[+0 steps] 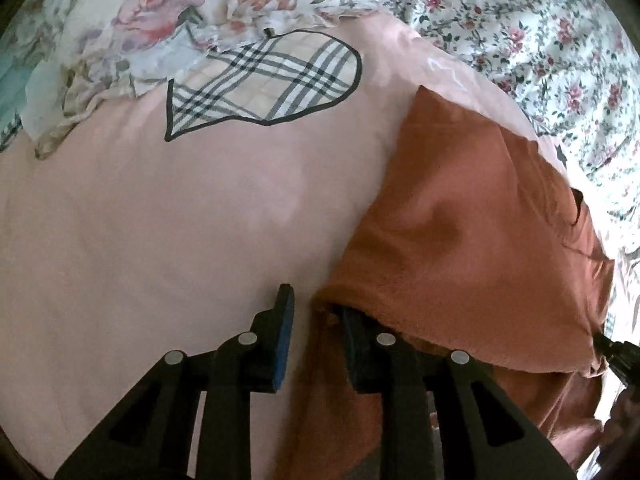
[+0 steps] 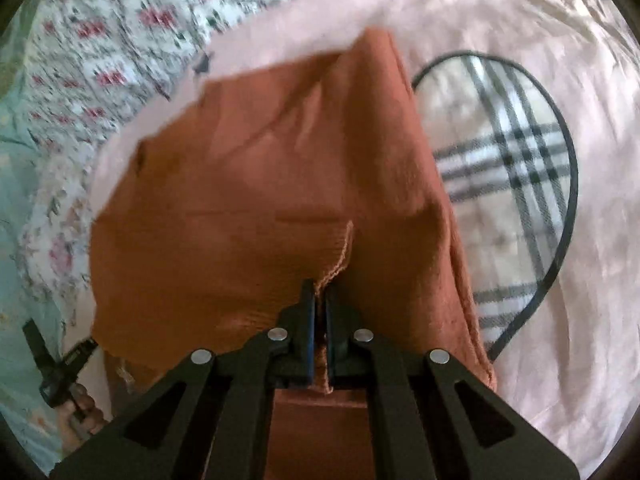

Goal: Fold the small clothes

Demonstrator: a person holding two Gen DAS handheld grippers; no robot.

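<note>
A rust-orange garment (image 1: 472,216) lies partly lifted over a pink sheet (image 1: 160,220). It also fills the middle of the right wrist view (image 2: 248,200). My left gripper (image 1: 316,312) is open; its right finger is under the garment's edge, its left finger (image 1: 282,320) is bare over the pink sheet. My right gripper (image 2: 319,300) is shut on the garment's hem edge and holds it up. The right gripper's tip shows at the far right of the left wrist view (image 1: 612,350).
The pink sheet carries a plaid heart patch (image 1: 272,80), also in the right wrist view (image 2: 504,184). Floral bedding (image 1: 540,40) surrounds the sheet. The left gripper and the hand holding it show at the lower left of the right wrist view (image 2: 60,372).
</note>
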